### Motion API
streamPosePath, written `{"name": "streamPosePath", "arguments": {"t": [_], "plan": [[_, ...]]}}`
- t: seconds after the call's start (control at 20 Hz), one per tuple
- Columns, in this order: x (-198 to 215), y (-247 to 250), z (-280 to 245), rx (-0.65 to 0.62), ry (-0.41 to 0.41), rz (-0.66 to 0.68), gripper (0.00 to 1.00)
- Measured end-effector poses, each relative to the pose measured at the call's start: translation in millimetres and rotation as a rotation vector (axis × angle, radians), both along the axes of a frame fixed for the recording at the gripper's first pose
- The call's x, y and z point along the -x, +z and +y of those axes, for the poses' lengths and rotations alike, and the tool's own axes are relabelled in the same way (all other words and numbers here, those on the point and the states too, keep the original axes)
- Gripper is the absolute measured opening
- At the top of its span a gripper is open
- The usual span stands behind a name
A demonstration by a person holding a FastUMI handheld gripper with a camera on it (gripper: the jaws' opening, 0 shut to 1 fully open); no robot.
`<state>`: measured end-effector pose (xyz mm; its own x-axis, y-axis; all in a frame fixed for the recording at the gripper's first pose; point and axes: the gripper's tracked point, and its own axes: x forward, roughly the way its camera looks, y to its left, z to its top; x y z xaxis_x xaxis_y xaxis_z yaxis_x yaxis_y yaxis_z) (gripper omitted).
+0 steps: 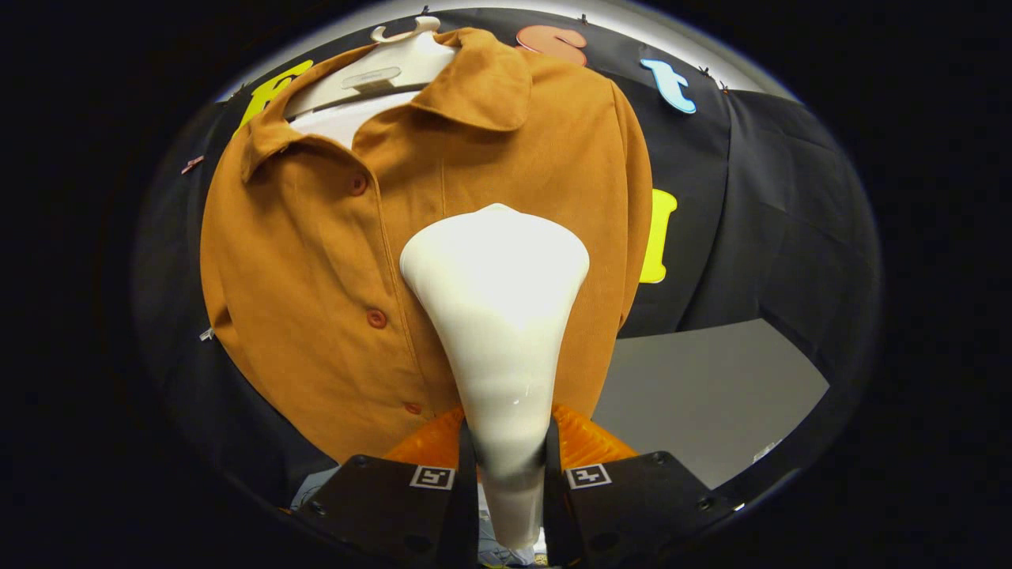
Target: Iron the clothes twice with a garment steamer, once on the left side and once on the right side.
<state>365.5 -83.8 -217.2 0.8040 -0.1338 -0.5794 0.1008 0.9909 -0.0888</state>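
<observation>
**booth_lurker:** Black cloth wall (759, 205) behind, grey surface (711, 395) lower down, and hanging in front is the orange-brown button-up shirt (316, 261) on a pale hanger (379, 67). So how would you run this pass?

**steamfan:** The gripper (506, 454) has both fingers pressed on the neck of the white garment steamer (498, 316), so it's clamped tight. The wide head sits beyond the fingers, over the shirt panel just beside the button placket (387, 316). I'd say this is one side's stroke: keep the head flat to the fabric, move slowly and straight, and stay off the buttons.

**booth_lurker:** Anything you can't see?

**steamfan:** Plenty. The head's face points away, so I can't tell if it's touching the cloth or steaming. The hem and sleeves are hidden, and the steamer's lower handle is cut off.
</observation>
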Motion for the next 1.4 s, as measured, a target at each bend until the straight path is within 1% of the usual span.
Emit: {"name": "streamPosePath", "arguments": {"t": [0.35, 0.7, 0.95, 1.15, 1.3, 1.4], "plan": [[19.1, -67.1, -4.5, -0.019, -0.011, 0.156, 0.36], [27.6, -105.7, -20.3, -0.033, -0.028, 0.258, 0.36], [46.1, -122.0, -29.8, -0.038, -0.042, 0.328, 0.36], [59.3, -114.8, -32.4, -0.036, -0.055, 0.323, 0.36], [65.6, -81.5, -31.3, -0.016, -0.056, 0.239, 0.36], [60.1, -49.4, -23.5, -0.005, -0.035, 0.165, 0.36]]}}
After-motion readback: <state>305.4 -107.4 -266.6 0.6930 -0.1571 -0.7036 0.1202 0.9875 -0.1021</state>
